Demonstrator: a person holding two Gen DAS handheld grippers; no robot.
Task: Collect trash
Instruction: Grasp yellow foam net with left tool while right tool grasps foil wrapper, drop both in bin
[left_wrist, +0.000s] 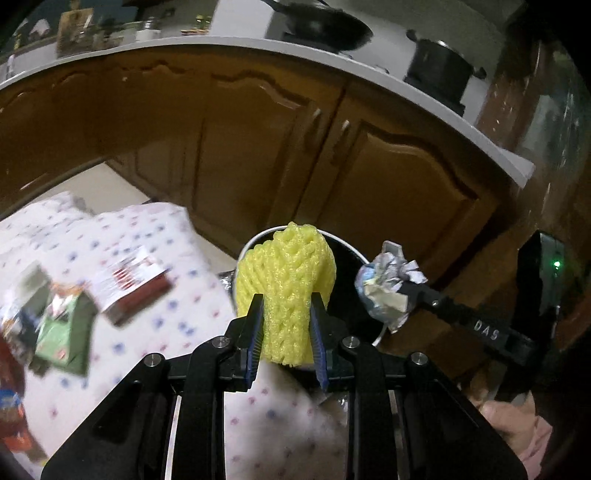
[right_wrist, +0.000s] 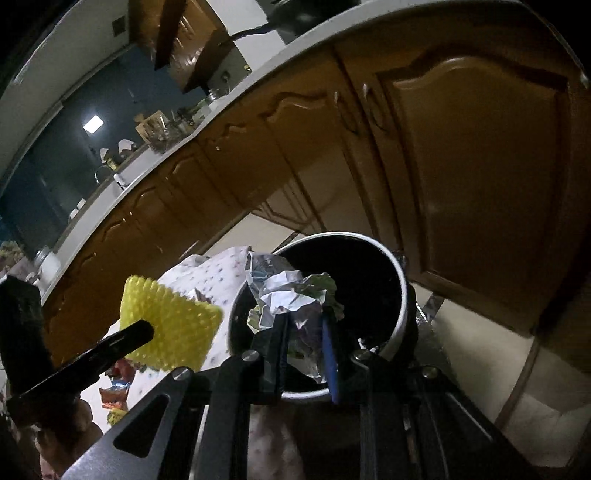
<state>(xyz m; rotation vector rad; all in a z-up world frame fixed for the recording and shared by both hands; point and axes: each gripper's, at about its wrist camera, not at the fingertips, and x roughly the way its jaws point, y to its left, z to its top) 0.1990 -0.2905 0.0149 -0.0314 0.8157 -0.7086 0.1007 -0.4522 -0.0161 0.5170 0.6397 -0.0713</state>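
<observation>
My left gripper (left_wrist: 286, 308) is shut on a yellow foam fruit net (left_wrist: 286, 266), held just in front of a black bin with a white rim (left_wrist: 255, 238). To its right, my right gripper (left_wrist: 406, 291) is shut on a crumpled foil and paper wrapper (left_wrist: 382, 288). In the right wrist view the wrapper (right_wrist: 291, 299) sits between the blue pads of my right gripper (right_wrist: 304, 319), over the near side of the open bin (right_wrist: 400, 273). The yellow net (right_wrist: 170, 325) hangs left of the bin, with a left gripper finger (right_wrist: 136, 332) across it.
A table with a dotted white cloth (left_wrist: 177, 236) lies to the left, carrying a red and white box (left_wrist: 129, 290), a green packet (left_wrist: 62, 332) and other wrappers. Brown cabinet doors (left_wrist: 388, 177) under a white counter stand close behind the bin. A person's hand (left_wrist: 517, 428) shows at lower right.
</observation>
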